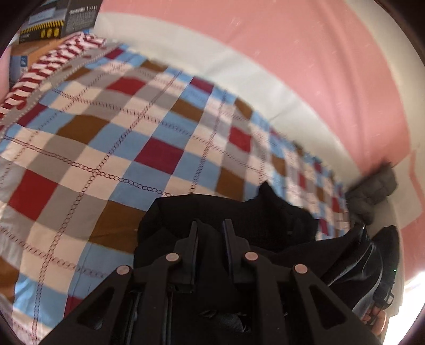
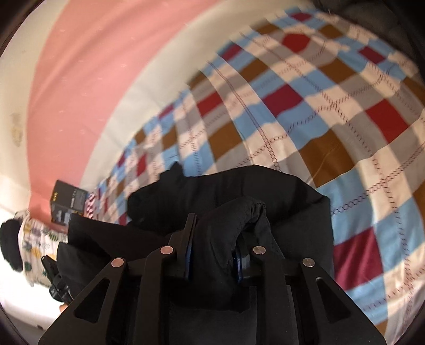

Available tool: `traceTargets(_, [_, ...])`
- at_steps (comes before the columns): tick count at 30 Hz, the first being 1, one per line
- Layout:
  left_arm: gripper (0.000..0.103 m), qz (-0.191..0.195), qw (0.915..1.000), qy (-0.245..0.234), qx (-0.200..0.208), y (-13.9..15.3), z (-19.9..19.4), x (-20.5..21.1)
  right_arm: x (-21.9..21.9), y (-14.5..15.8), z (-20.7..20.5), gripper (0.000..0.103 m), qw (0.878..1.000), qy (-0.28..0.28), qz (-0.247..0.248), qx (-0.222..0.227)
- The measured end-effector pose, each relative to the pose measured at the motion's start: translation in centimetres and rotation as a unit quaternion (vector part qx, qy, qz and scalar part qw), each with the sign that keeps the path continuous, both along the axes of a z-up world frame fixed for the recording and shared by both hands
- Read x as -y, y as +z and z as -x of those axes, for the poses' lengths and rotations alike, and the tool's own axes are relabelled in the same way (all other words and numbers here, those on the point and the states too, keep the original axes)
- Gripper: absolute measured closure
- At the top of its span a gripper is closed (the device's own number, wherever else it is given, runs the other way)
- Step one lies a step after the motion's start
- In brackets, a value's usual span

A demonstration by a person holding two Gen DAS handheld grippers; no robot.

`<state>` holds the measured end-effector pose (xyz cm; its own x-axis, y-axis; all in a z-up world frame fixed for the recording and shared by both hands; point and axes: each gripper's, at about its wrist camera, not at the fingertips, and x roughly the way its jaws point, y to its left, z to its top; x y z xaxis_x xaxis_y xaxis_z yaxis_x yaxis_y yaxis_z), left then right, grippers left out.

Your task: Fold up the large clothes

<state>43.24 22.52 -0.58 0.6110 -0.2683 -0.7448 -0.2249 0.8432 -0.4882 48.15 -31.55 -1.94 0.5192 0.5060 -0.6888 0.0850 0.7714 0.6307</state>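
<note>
A large black garment (image 1: pixel 239 215) hangs over the near edge of a bed with a checked cover (image 1: pixel 127 127). In the left wrist view my left gripper (image 1: pixel 211 225) is shut on a dark fold of it, fingers close together. In the right wrist view my right gripper (image 2: pixel 212 225) is shut on a thick bunched fold of the black garment (image 2: pixel 239 191), which wraps over the right finger and hides it. The garment is held a little above the cover (image 2: pixel 318 106).
A pink and white wall (image 1: pixel 292 53) runs behind the bed. Dark boxes (image 1: pixel 61 18) and a red-white striped cloth (image 1: pixel 53 58) lie at the bed's far end. A grey bundle (image 1: pixel 372 191) sits by the wall. A person's foot in a sandal (image 1: pixel 377 313) is on the floor.
</note>
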Motion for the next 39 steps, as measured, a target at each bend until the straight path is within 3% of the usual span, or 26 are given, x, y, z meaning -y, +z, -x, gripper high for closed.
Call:
traceTargets(4, [0.080, -0.009, 0.9994, 0.008, -0.032, -2.9, -3.2, 0.2, 0.0, -3.5, -2.9, 0.072, 0.999, -0.012, -0.012, -0.037])
traceTargets(7, [0.078, -0.003, 0.9984, 0.010, -0.055, -4.2, -4.7, 0.3, -0.1, -4.3, -3.7, 0.067, 0.999, -0.022, -0.014, -0.035])
traceTargets(9, [0.073, 0.009, 0.9986, 0.003, -0.053, -3.7, -4.7, -0.2, 0.1, -3.4, -3.3, 0.056, 1.000, -0.019, -0.020, -0.014])
traceTargets(11, [0.064, 0.028, 0.9991, -0.001, -0.033, -2.3, -4.2, -1.0, 0.4, -2.0, -2.8, 0.030, 0.999, -0.012, -0.039, 0.015])
traceTargets(12, [0.055, 0.029, 0.9994, 0.003, -0.017, -1.4, -3.9, -1.5, 1.0, -0.8, -2.3, 0.026, 0.998, -0.011, -0.048, 0.039])
traceTargets(15, [0.051, 0.033, 0.9987, 0.026, 0.027, 1.5, -2.3, -3.0, 1.9, 2.0, -1.2, 0.025, 0.995, -0.025, -0.034, 0.087])
traceTargets(18, [0.050, 0.039, 0.9976, 0.022, 0.053, 3.7, 0.3, -2.7, 1.4, 4.3, 0.9, 0.025, 0.992, -0.020, 0.012, 0.124])
traceTargets(22, [0.045, 0.031, 0.9927, -0.059, 0.101, 5.1, 5.6, 3.0, -2.3, 5.5, 5.5, 0.025, 0.983, 0.038, 0.083, 0.161])
traceTargets(27, [0.045, -0.002, 0.9809, -0.178, 0.078, 0.2, 9.5, 13.2, -9.5, 2.4, 11.2, 0.025, 0.958, 0.119, 0.184, 0.184])
traceTargets(29, [0.045, -0.030, 0.9793, -0.190, 0.065, -2.1, 9.2, 15.5, -11.0, 0.2, 11.8, 0.025, 0.952, 0.124, 0.218, 0.177])
traceTargets(32, [0.045, -0.068, 0.9779, -0.182, 0.078, -3.3, 7.1, 16.2, -11.7, -1.4, 10.3, 0.025, 0.934, 0.103, 0.287, 0.187])
traceTargets(39, [0.046, -0.130, 0.9809, -0.128, 0.067, -5.3, 0.1, 15.4, -10.3, -3.3, 3.7, 0.025, 0.947, 0.056, 0.281, 0.145])
